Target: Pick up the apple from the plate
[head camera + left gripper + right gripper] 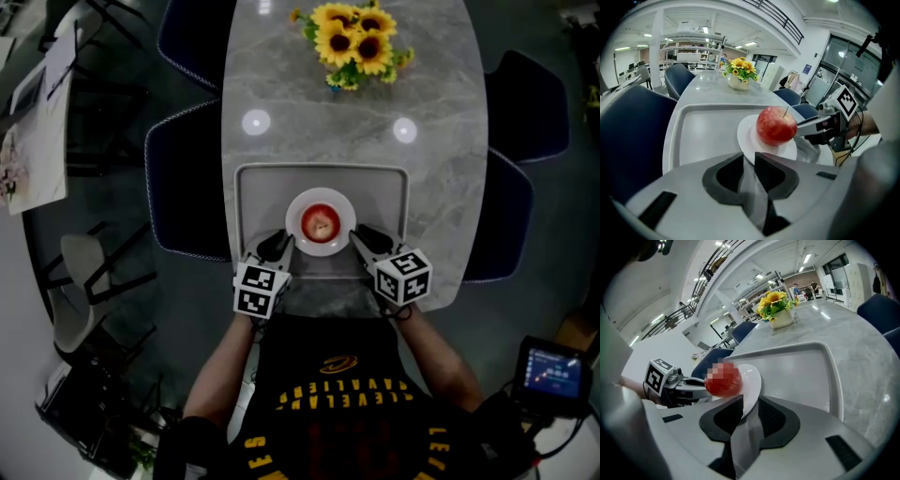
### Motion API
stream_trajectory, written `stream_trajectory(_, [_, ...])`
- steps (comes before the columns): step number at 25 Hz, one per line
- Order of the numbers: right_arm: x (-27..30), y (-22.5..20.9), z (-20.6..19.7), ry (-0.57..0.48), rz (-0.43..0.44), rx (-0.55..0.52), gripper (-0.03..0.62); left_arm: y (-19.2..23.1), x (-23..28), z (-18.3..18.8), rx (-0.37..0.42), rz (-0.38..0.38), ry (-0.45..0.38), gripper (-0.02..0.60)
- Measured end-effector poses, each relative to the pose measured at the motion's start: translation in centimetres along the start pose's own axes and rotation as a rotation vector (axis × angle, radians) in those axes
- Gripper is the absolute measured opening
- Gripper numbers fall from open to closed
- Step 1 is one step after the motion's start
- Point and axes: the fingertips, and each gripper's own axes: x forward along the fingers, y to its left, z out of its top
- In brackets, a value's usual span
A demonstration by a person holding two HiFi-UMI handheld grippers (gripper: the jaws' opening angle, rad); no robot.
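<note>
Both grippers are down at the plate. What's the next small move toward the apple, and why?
Probably open the right gripper to release the white round plate. Both it and the left gripper have the rim between their jaws, seemingly closed on it, while the red apple sits untouched in the middle. The left can steady the plate.

Open-plan office hall — mezzanine railing [785, 21], shelving [689, 50], blue chairs [678, 77].

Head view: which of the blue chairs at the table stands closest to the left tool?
The lower chair on the picture's left, level with the tray and the left tool; the others stand farther up or across the table.
</note>
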Motion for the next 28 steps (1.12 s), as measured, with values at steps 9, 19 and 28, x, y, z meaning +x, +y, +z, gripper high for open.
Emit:
stream_trajectory(9, [0.1, 1.3, -0.8, 0.037, 0.015, 0.012, 0.101, -0.4, -1.1, 0.8, -0.056, -0.034, -0.022, 0.063])
stream_trajectory(19, [0.1, 1.3, -1.4, 0.061, 0.041, 0.053, 0.100, -0.2, -0.8, 0.6, -0.076, -0.032, -0.015, 0.064])
stream_trajectory(28, [0.2, 1.0, -1.2, 0.062, 0.077, 0.130, 0.071, -0.4, -0.9, 0.6, -0.067, -0.060, 0.018, 0.069])
